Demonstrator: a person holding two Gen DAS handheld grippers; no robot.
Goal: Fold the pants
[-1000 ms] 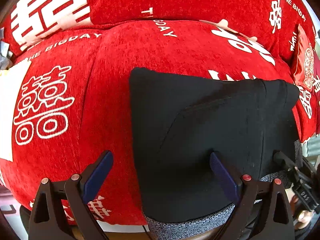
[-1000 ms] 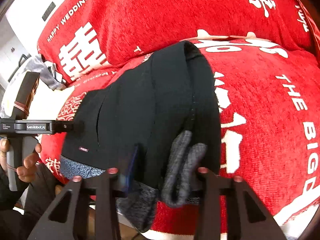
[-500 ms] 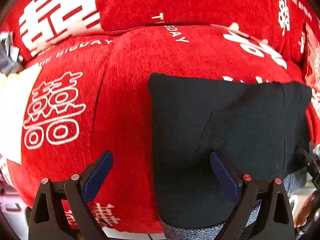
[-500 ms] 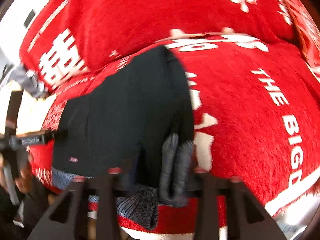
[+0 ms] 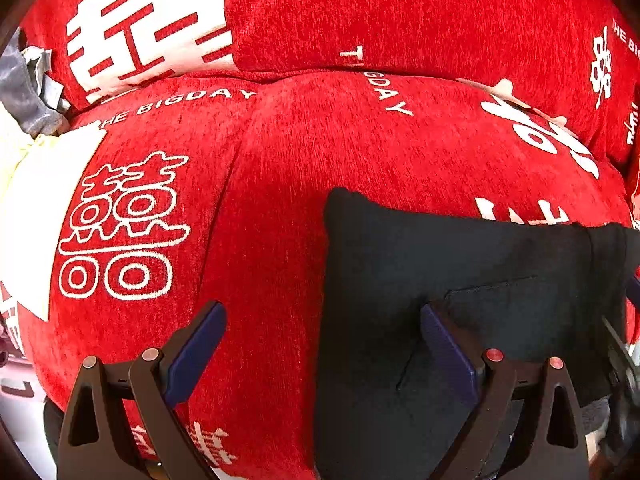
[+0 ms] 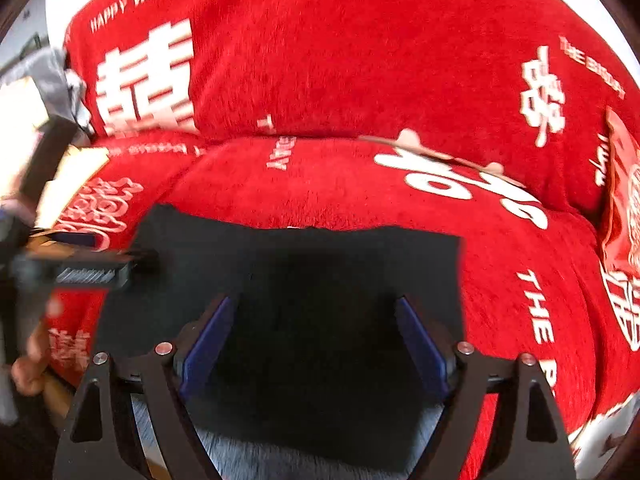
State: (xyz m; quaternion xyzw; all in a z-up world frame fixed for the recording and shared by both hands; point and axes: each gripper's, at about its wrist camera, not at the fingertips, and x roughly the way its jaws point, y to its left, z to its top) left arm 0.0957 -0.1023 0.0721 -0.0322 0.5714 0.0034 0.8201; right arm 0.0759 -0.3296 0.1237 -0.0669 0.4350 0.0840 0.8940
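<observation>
**Folded black pants lay flat on the red sofa seat, both tools standing open**

A red sofa cover point(image 5: 280, 184) printed with white characters and English lettering filled both views, its back cushion point(image 6: 340, 60) rising behind the seat. The black pants point(image 6: 320, 280) lay on the seat near its front edge as a flat, roughly rectangular folded bundle, with a grey lining point(image 6: 256, 456) showing at the near edge in the right wrist view. In the left wrist view the same pants point(image 5: 460, 264) sat to the right of centre, a stitched pocket outline visible on top.

The right hand-held gripper point(image 6: 316, 344) hung over the middle of the pants with its jaws wide; they had just been opening, and nothing was pinched between the blue pads. The left hand-held gripper point(image 5: 320, 344) also stood wide and held nothing, straddling the left edge of the pants: one finger over bare red cover, the other over black cloth.

At the left edge of the right wrist view, blurred, a person's fingers point(image 6: 28, 364) gripped the handle of the other tool.
</observation>
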